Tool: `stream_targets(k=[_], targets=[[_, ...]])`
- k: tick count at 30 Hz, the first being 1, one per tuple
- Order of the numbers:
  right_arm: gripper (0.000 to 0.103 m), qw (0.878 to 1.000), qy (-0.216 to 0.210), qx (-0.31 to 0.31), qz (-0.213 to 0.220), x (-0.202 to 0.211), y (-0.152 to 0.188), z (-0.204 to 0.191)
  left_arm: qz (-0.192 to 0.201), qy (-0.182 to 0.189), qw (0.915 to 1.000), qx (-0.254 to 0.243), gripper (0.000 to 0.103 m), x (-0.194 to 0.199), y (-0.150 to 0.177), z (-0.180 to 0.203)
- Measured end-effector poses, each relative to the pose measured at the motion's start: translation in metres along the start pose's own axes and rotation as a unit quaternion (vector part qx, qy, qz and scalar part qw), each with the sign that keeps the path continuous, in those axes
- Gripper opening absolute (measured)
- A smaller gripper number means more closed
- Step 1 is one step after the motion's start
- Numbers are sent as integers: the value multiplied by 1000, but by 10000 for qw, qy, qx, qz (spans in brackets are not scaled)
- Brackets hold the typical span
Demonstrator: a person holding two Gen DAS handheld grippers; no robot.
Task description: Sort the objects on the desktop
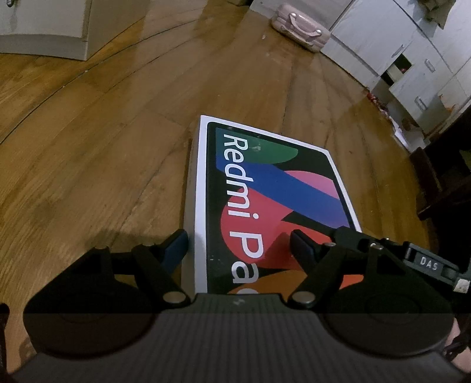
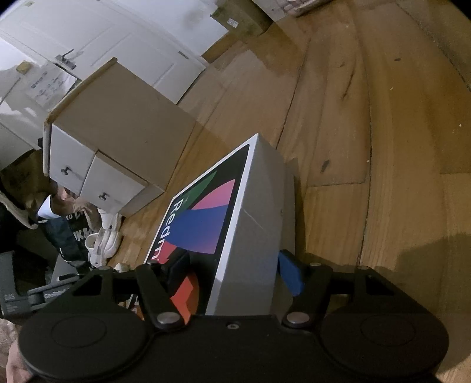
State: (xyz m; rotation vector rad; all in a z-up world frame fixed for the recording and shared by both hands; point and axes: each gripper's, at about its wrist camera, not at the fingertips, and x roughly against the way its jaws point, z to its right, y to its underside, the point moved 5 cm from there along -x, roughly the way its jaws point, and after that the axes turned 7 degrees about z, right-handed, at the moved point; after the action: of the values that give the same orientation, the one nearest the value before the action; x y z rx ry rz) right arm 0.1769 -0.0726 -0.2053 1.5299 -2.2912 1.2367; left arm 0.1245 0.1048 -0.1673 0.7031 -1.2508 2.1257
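Observation:
A white Redmi Pad box (image 1: 265,191) with a colourful printed top lies tilted above the wooden floor. My right gripper (image 2: 234,269) is shut on the near end of the box (image 2: 206,218), with one finger (image 2: 179,265) on the printed top and the blue pad (image 2: 290,274) on the underside. My left gripper (image 1: 240,246) is open and straddles the box's left edge. Its left finger (image 1: 176,247) is beside the white side wall and its right finger (image 1: 303,244) is over the printed top. In the left wrist view, the right gripper's body (image 1: 424,260) shows at the right.
The wooden floor (image 1: 103,147) spreads all around. A pink suitcase (image 1: 300,26) and grey cabinets (image 1: 412,73) stand far off. In the right wrist view, a drawer unit (image 2: 112,141) sits left of the box, with white shoes (image 2: 106,235) and a white door (image 2: 117,38) behind it.

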Motion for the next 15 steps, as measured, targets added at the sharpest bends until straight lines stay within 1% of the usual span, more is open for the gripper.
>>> stream_targets(k=[9, 13, 15], targets=[[71, 9997, 153, -55, 188, 8, 5, -3, 49, 75, 10000, 12, 75, 8, -4, -2], [71, 9996, 150, 13, 240, 11, 4, -5, 98, 125, 9999, 52, 75, 12, -5, -3], [69, 9996, 116, 21, 260, 14, 3, -6, 132, 151, 9997, 106, 75, 12, -4, -7]])
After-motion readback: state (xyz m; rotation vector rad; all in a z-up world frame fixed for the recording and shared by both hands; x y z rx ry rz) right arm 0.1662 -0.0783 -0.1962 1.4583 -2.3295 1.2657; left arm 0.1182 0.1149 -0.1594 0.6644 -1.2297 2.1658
